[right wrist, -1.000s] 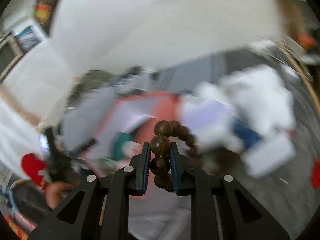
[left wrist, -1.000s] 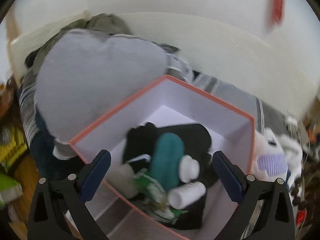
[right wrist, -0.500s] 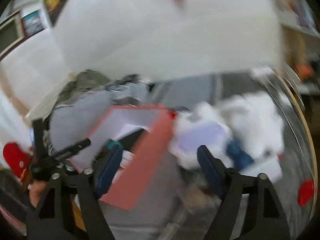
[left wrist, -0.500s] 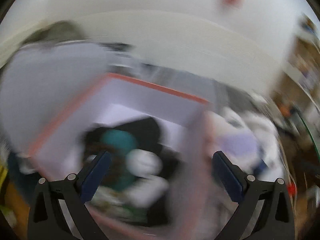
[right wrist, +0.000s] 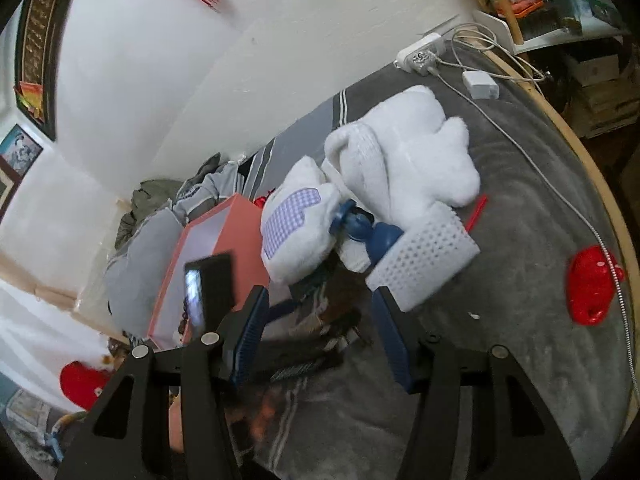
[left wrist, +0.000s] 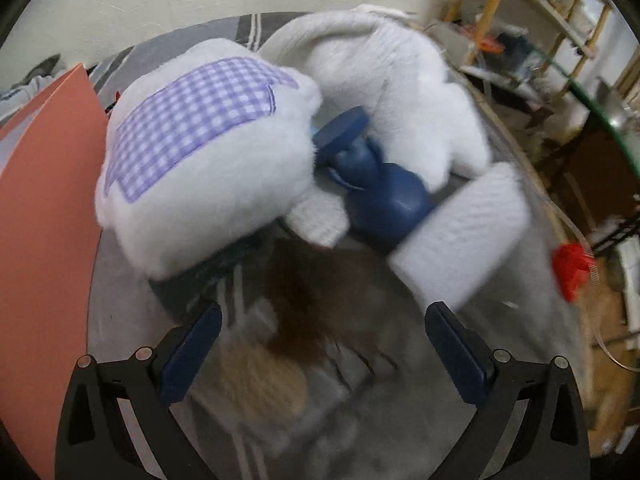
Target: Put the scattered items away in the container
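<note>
Currently, status:
Left tool (left wrist: 320, 344): jaws wide apart, empty, above blurred brown item.
Right tool (right wrist: 320, 332): jaws parted, just been closing, empty.
Box (right wrist: 236, 236): touching white plush toy (right wrist: 296, 232), on its left.

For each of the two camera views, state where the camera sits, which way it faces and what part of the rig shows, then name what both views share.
Left wrist: on the left gripper, angled steeply down at the white plush toy on the grey bed cover; its own open fingers show.
Right wrist: on the right gripper, looking across the bed toward the wall; its own open fingers show, nothing between them.
Shared: the plush toy, blue bottle, coral box.
</note>
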